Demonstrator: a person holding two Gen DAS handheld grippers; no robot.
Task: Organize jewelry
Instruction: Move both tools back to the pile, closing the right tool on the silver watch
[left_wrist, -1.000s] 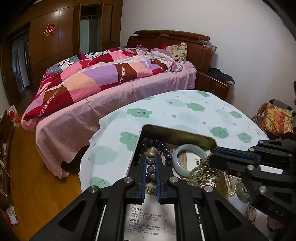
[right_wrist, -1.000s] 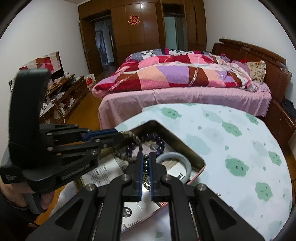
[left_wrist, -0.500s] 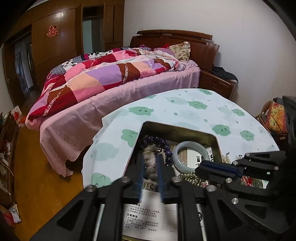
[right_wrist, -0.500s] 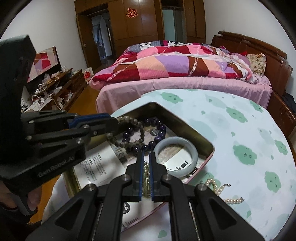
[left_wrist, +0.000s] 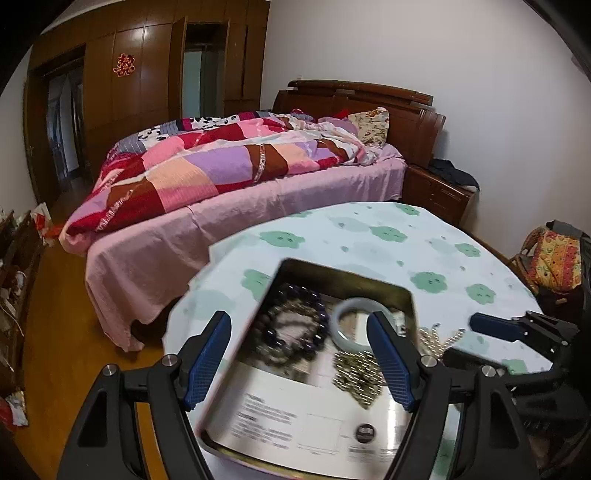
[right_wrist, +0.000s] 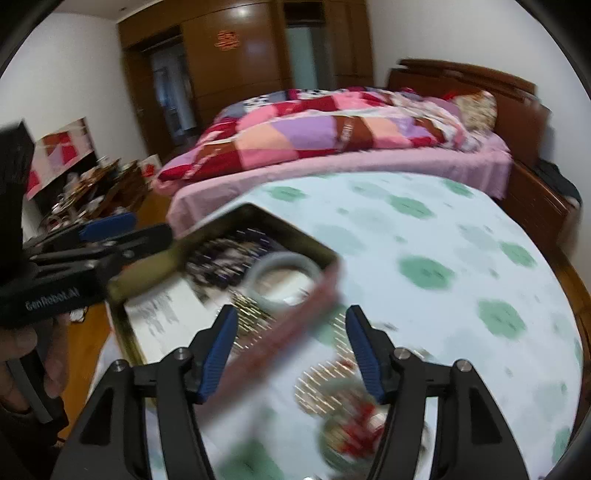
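Not much you can actually read here. The clearest bit is "GenRobot.AI" in pale letters along the side of the black plastic body of the left claw (right_wrist: 107, 232), seen from the right wrist view. On the brown wooden wardrobe door (left_wrist: 125, 92) there's a red paper cutout sign (left_wrist: 123, 65), looks like the double-happiness character. The white printed paper sheet (left_wrist: 295, 410) lying in the gold-coloured metal tin (left_wrist: 343, 271) has lines of small print and a round dark logo, but it's all too blurry to make out any words.
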